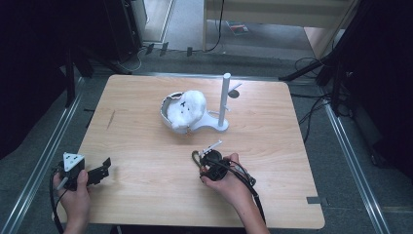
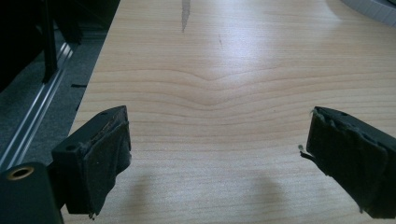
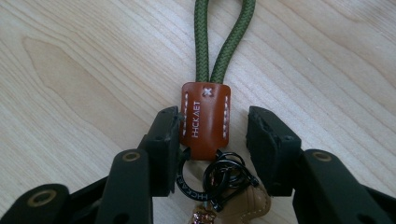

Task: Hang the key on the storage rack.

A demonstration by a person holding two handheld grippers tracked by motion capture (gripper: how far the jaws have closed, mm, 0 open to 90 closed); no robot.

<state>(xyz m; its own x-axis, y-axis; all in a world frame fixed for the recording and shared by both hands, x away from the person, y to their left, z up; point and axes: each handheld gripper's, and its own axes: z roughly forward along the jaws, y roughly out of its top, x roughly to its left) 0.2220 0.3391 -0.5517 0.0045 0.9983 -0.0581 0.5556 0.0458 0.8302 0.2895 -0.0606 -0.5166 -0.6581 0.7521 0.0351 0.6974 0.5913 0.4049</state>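
Observation:
A keychain lies flat on the wooden table (image 1: 146, 195). It has a brown leather tab (image 3: 205, 119), a green cord loop (image 3: 224, 42) and black rings (image 3: 226, 177) with a tan charm. My right gripper (image 3: 212, 123) straddles the tab: the left pad touches its edge, while a gap remains at the right pad, so the jaws are open around it. From above, this gripper (image 1: 210, 161) sits near the table's front middle, with the green loop (image 1: 196, 157) poking out at its left. My left gripper (image 1: 102, 168) rests at the front left, its jaws (image 2: 219, 140) wide open over bare wood.
A white stand with an upright pole (image 1: 225, 97) and a flat base (image 1: 216, 126) is at the table's middle back. A white fluffy item (image 1: 187, 109) lies against that base. Metal rails run along both sides of the table, and cables lie on the floor.

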